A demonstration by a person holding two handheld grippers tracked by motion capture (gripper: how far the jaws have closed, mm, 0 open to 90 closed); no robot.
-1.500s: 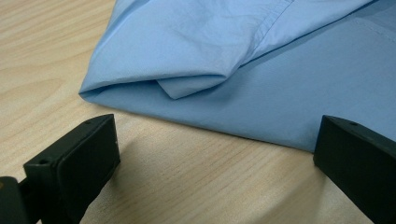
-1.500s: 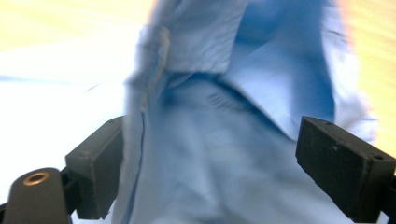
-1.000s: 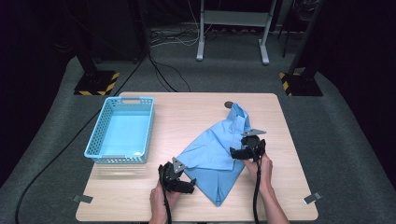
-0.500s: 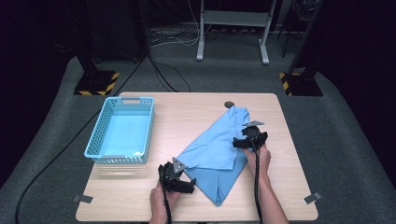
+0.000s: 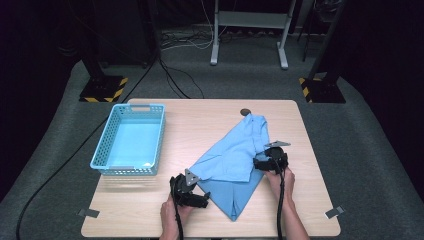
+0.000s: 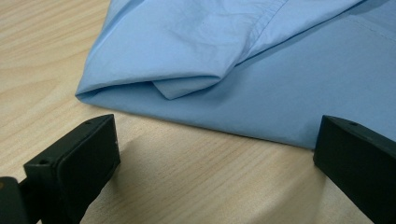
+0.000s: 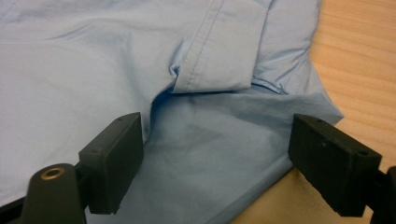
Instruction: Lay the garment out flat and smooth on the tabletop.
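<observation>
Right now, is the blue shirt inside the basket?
No, the blue shirt lies spread on the wooden table, to the right of the light blue basket, which has nothing in it.

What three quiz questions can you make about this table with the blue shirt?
1. True or false: the basket has something in it.
2. Which gripper has its jaws over the shirt: A the left gripper, B the right gripper?
3. What lies between the left gripper's jaws?

Key:
1. False. It is empty.
2. B. Its jaws have just been closing a little, with cloth between them but not pinched yet.
3. Bare table; the shirt's edge lies just past them.
</observation>
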